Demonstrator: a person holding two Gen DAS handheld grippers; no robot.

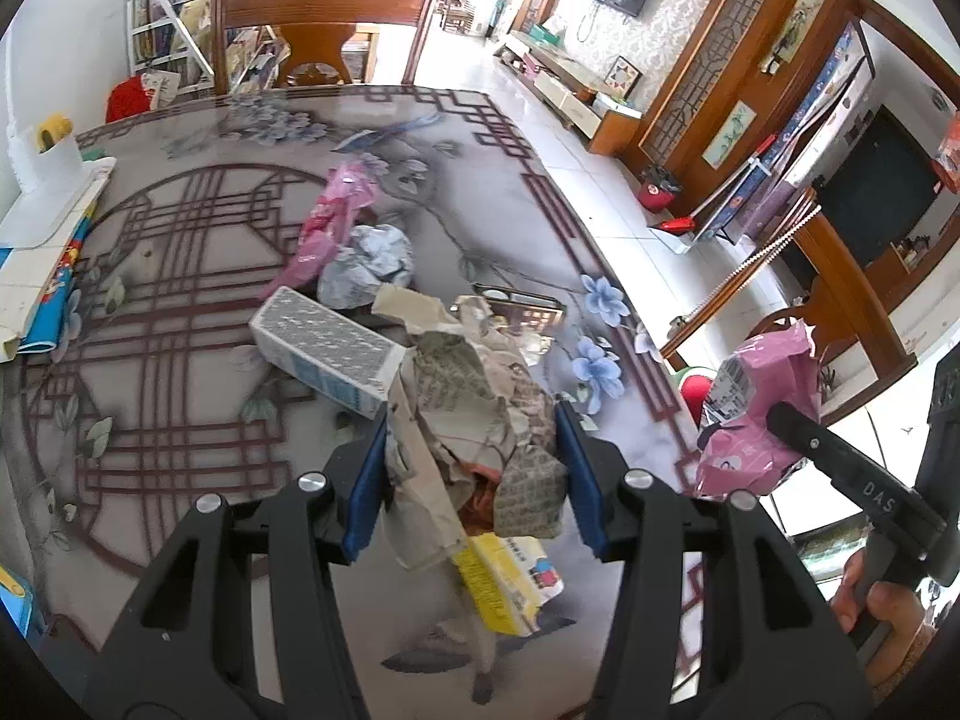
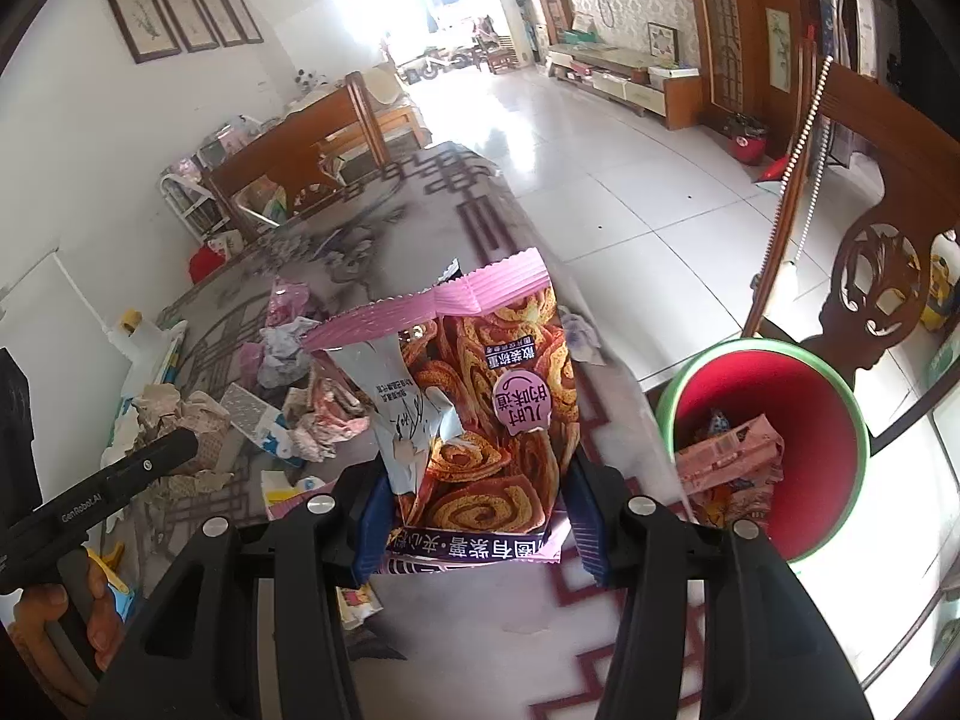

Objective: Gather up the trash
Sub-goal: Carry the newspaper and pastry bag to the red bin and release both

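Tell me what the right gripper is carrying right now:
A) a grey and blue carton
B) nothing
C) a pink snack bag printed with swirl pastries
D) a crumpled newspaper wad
C: in the right wrist view the right gripper has its blue pads on a pink snack bag, held above the table edge beside the red bin.

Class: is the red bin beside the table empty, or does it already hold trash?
Holds trash: pink wrappers lie inside the red bin.
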